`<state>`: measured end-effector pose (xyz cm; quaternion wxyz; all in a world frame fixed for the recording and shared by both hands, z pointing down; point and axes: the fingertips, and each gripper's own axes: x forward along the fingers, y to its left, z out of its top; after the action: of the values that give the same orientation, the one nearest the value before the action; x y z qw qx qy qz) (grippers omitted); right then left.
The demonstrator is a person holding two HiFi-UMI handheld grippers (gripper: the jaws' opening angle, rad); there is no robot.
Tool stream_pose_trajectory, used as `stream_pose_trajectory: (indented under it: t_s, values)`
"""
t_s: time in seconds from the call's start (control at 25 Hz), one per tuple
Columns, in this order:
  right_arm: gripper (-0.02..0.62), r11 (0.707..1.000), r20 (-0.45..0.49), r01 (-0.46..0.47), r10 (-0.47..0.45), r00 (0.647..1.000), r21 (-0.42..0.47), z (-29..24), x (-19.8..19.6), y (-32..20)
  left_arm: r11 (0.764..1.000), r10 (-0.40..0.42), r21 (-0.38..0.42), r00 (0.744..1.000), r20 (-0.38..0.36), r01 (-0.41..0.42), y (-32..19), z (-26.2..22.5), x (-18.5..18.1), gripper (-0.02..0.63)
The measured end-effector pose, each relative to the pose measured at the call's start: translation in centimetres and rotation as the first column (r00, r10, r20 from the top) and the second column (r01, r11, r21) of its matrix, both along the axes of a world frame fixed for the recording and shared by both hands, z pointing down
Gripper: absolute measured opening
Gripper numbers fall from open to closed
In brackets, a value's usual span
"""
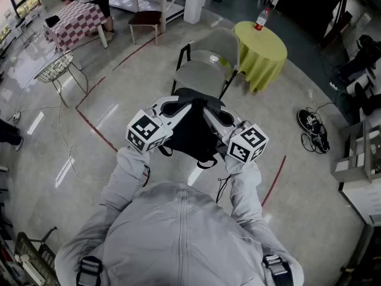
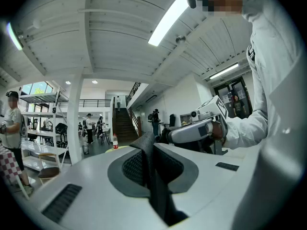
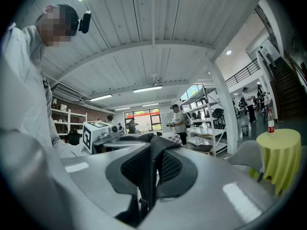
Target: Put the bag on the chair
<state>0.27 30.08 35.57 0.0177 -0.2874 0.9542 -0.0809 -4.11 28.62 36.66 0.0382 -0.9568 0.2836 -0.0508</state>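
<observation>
In the head view a black bag (image 1: pixel 191 130) hangs in the air between my two grippers, in front of my chest. My left gripper (image 1: pixel 182 107) is shut on a black strap (image 2: pixel 152 176) at the bag's top left. My right gripper (image 1: pixel 208 111) is shut on another strap (image 3: pixel 146 176) at the top right. The jaws of both point toward each other over the bag. Just beyond the bag stands the grey chair (image 1: pixel 208 67) with its seat bare; the right gripper view also shows the chair (image 3: pixel 248 156). The left gripper view shows the right gripper (image 2: pixel 199 128) opposite.
A round table with a yellow-green cloth (image 1: pixel 262 46) and a red bottle (image 1: pixel 261 19) stands right of the chair. Red tape lines (image 1: pixel 95 127) mark the floor. A wire stand (image 1: pixel 56 69) is at the left, black cables (image 1: pixel 312 128) and shelving (image 1: pixel 357 159) at the right. People stand in the background.
</observation>
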Motion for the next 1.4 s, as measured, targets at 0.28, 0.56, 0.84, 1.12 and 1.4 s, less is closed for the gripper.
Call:
stream_pose_trajectory:
  t_s: [0.28, 0.56, 0.84, 1.12, 1.4]
  values:
    - [0.035, 1.000, 0.042, 0.009, -0.008, 0.999, -0.018, 0.3, 1.9, -0.3, 1.000, -0.002, 0.007, 1.000, -0.004, 0.002, 0.1, 0.5, 0.4, 0.026]
    - [0.037, 0.999, 0.026, 0.036, -0.035, 0.999, -0.026, 1.4, 2.9, -1.0, 0.998, -0.059, -0.005, 0.998, 0.007, 0.059, -1.0, 1.3, 1.8, 0.026]
    - [0.037, 0.997, -0.018, 0.078, -0.079, 0.997, -0.022, 2.5, 4.5, -1.7, 0.997, -0.057, -0.044, 0.998, -0.034, 0.056, -1.4, 2.3, 2.1, 0.026]
    - [0.035, 0.994, -0.004, 0.102, -0.102, 0.995, -0.041, 3.9, 4.8, -4.6, 0.999, -0.017, -0.047, 0.999, -0.029, 0.016, -3.9, 3.5, 1.8, 0.026]
    - [0.035, 0.997, -0.015, 0.059, -0.060, 0.998, -0.059, 4.7, 5.0, -12.2, 0.998, 0.010, -0.059, 0.999, -0.048, -0.013, -11.6, 4.5, 1.7, 0.026]
